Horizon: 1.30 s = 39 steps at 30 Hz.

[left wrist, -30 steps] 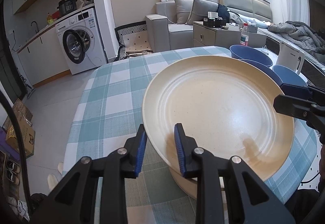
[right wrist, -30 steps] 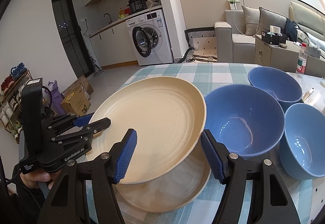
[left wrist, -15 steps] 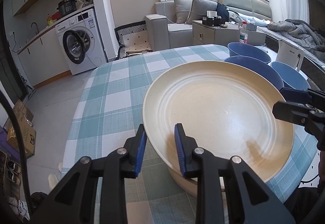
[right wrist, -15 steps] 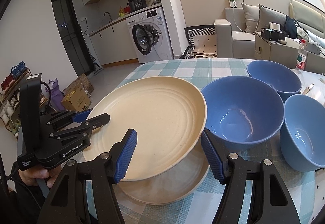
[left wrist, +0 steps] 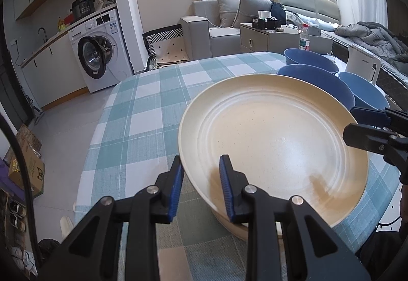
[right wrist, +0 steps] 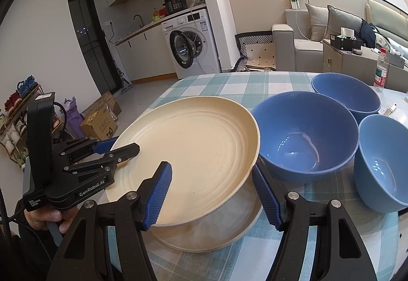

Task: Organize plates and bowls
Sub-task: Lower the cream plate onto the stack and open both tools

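The left tool (left wrist: 200,184) is pinching the rim of the cream plate (right wrist: 193,161), tilted above a second plate (right wrist: 216,230) near the desk's (left wrist: 142,112) front edge. The right tool (right wrist: 211,194), half open, is straddling its far rim without gripping; one narrow pinch could slip, dropping it against the nearest blue bowl (right wrist: 306,138).

On the table (right wrist: 229,82), one plate (right wrist: 193,153) tilts over another plate (right wrist: 216,235), left of three bowls (right wrist: 306,138).

Black left gripper (left wrist: 201,189) frame, ribbed blue pads, silver screws, white GenRobot.AI lettering, matching right gripper (right wrist: 211,194)
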Motion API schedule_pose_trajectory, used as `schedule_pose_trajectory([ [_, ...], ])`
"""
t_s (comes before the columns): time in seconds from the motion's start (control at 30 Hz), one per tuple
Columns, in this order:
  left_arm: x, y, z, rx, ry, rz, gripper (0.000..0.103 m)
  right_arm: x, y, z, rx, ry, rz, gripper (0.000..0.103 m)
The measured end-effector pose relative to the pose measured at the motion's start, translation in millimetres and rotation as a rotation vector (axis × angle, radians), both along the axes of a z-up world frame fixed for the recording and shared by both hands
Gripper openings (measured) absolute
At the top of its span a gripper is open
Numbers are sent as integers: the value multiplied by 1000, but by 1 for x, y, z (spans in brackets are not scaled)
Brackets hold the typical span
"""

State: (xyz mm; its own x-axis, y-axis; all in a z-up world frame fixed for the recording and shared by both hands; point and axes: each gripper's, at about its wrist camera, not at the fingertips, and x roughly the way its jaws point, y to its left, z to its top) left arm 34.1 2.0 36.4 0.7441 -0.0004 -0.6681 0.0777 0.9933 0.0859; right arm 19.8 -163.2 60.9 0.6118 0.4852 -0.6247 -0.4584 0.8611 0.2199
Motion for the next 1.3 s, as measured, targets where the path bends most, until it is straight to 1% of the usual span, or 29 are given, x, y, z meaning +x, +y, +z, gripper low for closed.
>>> schedule_pose_trajectory([
  [0.3, -5, 1, -7, -3, 6, 1, 27, -2, 1, -5, -2, -3, 28, 68],
  [0.37, -7, -2, -8, -14, 4, -27, 28, -6, 3, -5, 36, 0, 81, 68],
  [0.4, -9, -5, -6, -19, -3, -43, 29, -8, 7, -5, 28, -10, 94, 68],
  [0.47, -9, -11, -8, 20, -1, -39, 29, -13, 19, -4, -39, -55, 109, 68],
  [0.5, -8, -13, -11, 35, 8, -39, 29, -14, 23, -6, -59, -57, 119, 68],
  [0.53, -7, -14, -14, 40, 21, -42, 29, -12, 26, -10, -62, -40, 126, 68],
  [0.6, -3, -14, -21, 44, 46, -32, 29, -9, 24, -14, -57, -24, 121, 68],
  [0.9, 1, -15, -34, 63, 81, -36, 32, -4, 13, -24, -52, -6, 96, 68],
  [0.93, 1, -15, -35, 64, 83, -35, 34, -5, 11, -24, -53, -3, 93, 68],
  [0.97, 1, -15, -35, 67, 84, -34, 40, -4, 10, -25, -52, 1, 91, 68],
  [1.0, 1, -15, -36, 71, 84, -32, 44, -5, 9, -27, -51, 4, 89, 68],
  [1.2, 4, -17, -43, 83, 102, -30, 44, -4, 6, -30, -49, 15, 83, 68],
  [1.3, 6, -17, -46, 86, 111, -31, 44, -4, 4, -30, -45, 12, 80, 73],
])
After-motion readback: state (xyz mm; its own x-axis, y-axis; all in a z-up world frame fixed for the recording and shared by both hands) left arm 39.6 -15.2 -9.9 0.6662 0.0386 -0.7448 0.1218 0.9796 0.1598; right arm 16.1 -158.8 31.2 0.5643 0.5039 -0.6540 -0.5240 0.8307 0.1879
